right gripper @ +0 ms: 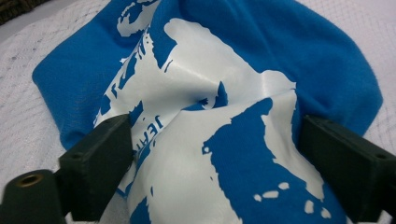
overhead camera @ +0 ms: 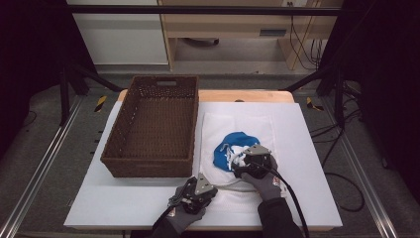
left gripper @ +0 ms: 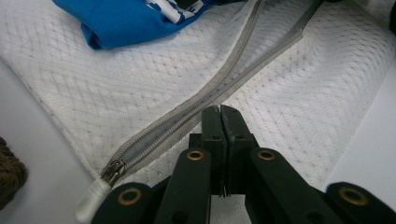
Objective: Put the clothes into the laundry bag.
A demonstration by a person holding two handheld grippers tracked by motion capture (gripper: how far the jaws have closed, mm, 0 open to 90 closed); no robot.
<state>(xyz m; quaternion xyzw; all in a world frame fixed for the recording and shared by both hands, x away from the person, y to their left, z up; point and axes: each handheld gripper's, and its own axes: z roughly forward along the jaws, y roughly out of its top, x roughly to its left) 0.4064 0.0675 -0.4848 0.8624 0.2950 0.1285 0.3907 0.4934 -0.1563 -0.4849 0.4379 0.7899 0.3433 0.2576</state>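
A blue garment (overhead camera: pixel 229 146) with a white print lies bunched on a white mesh zip bag (overhead camera: pixel 223 124) spread on the table. My right gripper (overhead camera: pixel 238 161) is down on the garment (right gripper: pixel 224 56). Its jaws (right gripper: pixel 217 135) stand wide, one on each side of a raised fold of the cloth, which touches both. My left gripper (overhead camera: pixel 213 188) is at the bag's near edge. In the left gripper view its jaws (left gripper: pixel 219 112) are shut, tips against the mesh (left gripper: pixel 116 84) beside the grey zipper (left gripper: pixel 210 93). The white zipper pull (left gripper: pixel 95 196) lies to their left.
A brown wicker basket (overhead camera: pixel 163 79), with nothing in it, stands left of the bag on the white tabletop (overhead camera: pixel 307 163). Its corner (left gripper: pixel 9 172) is close to the left gripper. Black frame posts and cables stand beyond the table's far and right sides.
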